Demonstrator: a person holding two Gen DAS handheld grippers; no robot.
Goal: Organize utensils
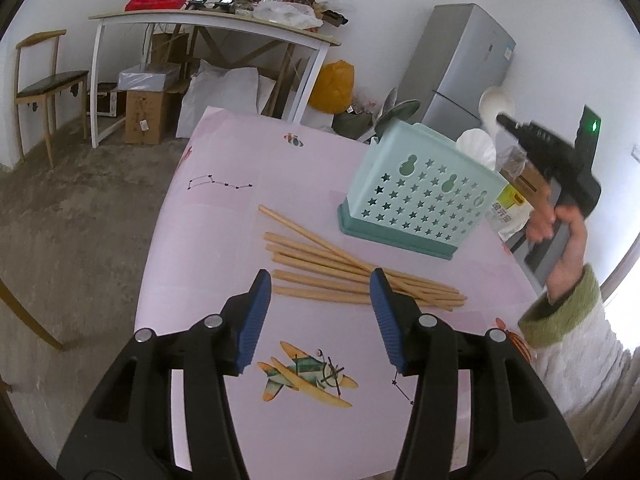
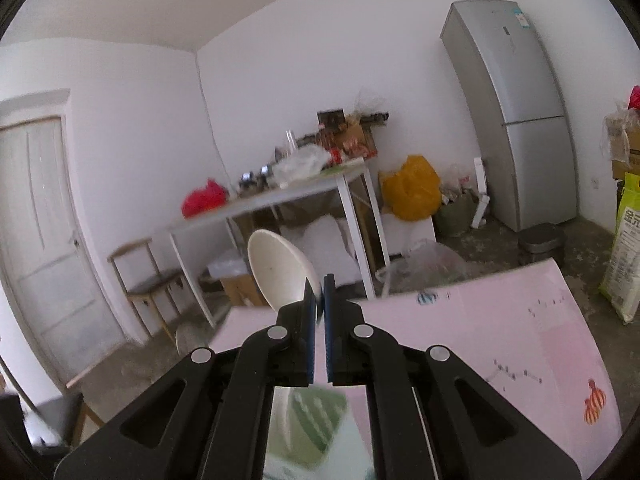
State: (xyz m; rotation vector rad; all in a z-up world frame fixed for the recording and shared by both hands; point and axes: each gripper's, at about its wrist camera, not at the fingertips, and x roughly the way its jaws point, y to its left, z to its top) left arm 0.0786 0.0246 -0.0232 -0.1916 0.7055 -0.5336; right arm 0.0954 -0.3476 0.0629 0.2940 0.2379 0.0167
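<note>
The pink table (image 1: pixel 224 240) carries everything that matters: the mint basket (image 1: pixel 420 196), perforated with stars, stands upright toward its far right part, and a loose sheaf of wooden chopsticks (image 1: pixel 340 268) lies flat just in front of it, some crossing others. The right gripper (image 2: pixel 319 300) is clamped on a white spoon (image 2: pixel 280 268), gripping the handle close to the bowl, which sticks up and away; from the left wrist view it is held up over the basket's far side, where another white utensil (image 1: pixel 476 146) already seems to stand, though that part is partly hidden. The left gripper (image 1: pixel 320 312) hangs over the near ends of the chopsticks with its jaws apart and nothing between them. To do this well, the spoon should probably be tipped handle-down and lowered inside the rim before release, while the left jaws settle square across one or two sticks rather than the crossed tangle.
</note>
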